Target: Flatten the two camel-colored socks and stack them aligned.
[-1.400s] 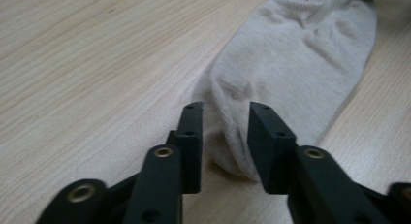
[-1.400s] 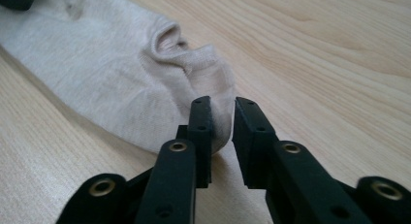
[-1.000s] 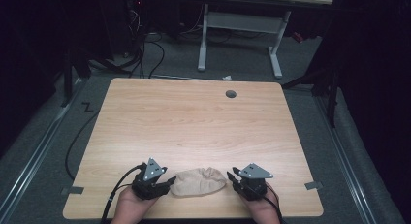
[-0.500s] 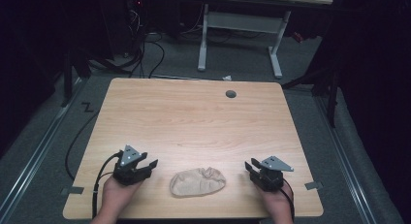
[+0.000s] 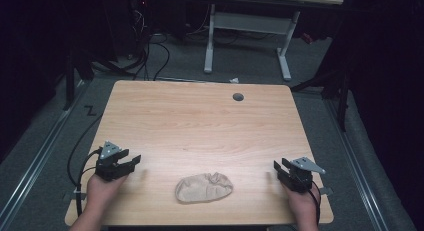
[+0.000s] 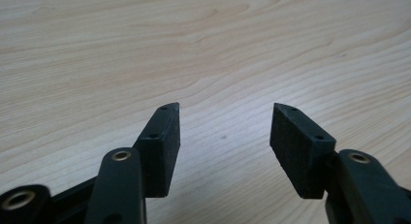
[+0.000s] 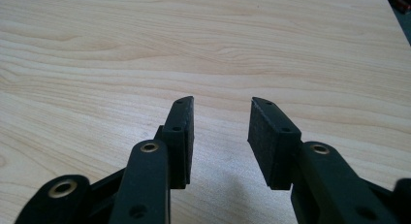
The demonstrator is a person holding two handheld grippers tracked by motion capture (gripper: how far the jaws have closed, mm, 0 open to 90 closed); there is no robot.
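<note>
You held your left gripper (image 5: 131, 162) low over the near left part of the table (image 5: 200, 121), its jaws parted and holding nothing. In the left gripper view, bare wood grain showed between its two black pads (image 6: 165, 141), and nothing lay ahead of them within that view. Your left hand (image 5: 102, 186) wrapped the gripper's body from behind, and its cable looped off the table's left edge.

Your right gripper (image 5: 278, 169) sat at the near right part of the table, jaws likewise spread and empty. The right gripper view showed plain tabletop in the gap between its pads (image 7: 180, 136), with a narrower opening than the left pair had. Your right hand (image 5: 302, 203) gripped it from the near edge.

The beige sock (image 5: 204, 187) lay flat and bunched on the table between the two grippers, touching neither. It was off to the right of your left fingertips and off to the left of your right fingertips, well apart from both, and slightly nearer to you than either set of tips. One end looked crumpled and wrinkled; the rest was smooth.

Far beyond both sets of fingers, a small dark round grommet (image 5: 238, 97) sat in the tabletop near its far edge.
</note>
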